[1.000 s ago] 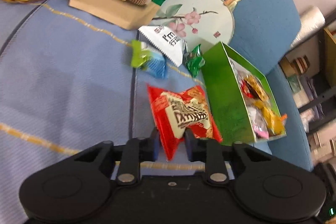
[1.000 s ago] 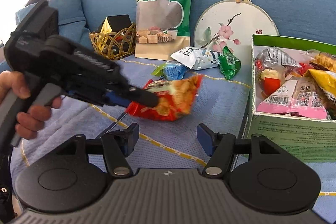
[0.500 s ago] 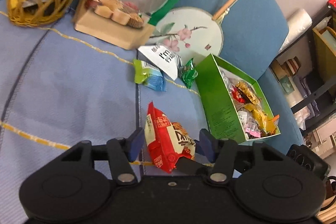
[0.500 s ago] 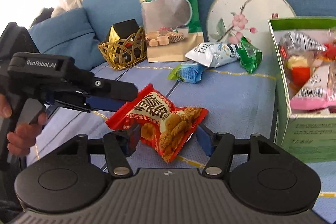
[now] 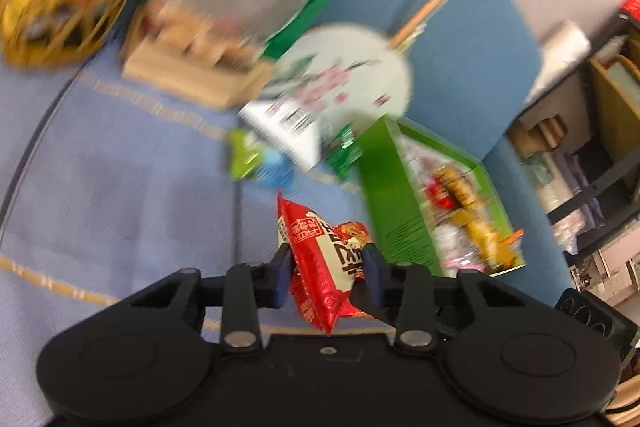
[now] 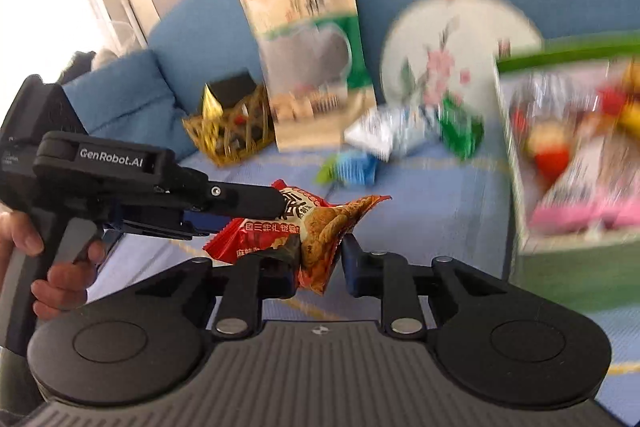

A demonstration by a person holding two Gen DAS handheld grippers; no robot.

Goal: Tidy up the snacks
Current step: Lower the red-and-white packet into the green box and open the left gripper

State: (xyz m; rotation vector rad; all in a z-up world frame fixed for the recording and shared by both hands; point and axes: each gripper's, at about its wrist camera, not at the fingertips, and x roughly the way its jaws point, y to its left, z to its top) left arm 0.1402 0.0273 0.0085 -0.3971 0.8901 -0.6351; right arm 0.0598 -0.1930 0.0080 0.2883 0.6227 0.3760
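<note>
Red snack packet (image 6: 298, 233) held in the air above the blue sofa seat (image 5: 120, 195), between both tools; Chinese print on it, not readable through blur, cookie picture on one end. Right tool (image 6: 320, 267) closing, jaws part-way, pads on the packet's lower end. Left tool (image 5: 326, 269) also closing, packet between its pads and touching them; in the right wrist view its finger (image 6: 244, 203) lies against the packet's top. "GenRobot.AI" reads on the left tool's body, a hand (image 6: 48, 267) on its grip. Green box (image 5: 404, 211) full of snacks stands to the right. Behind: loose small packets (image 6: 380, 135), round flower fan (image 6: 448, 67), big tan-green pouch (image 6: 304, 39), wicker basket (image 6: 228, 135). Background blurred.
</note>
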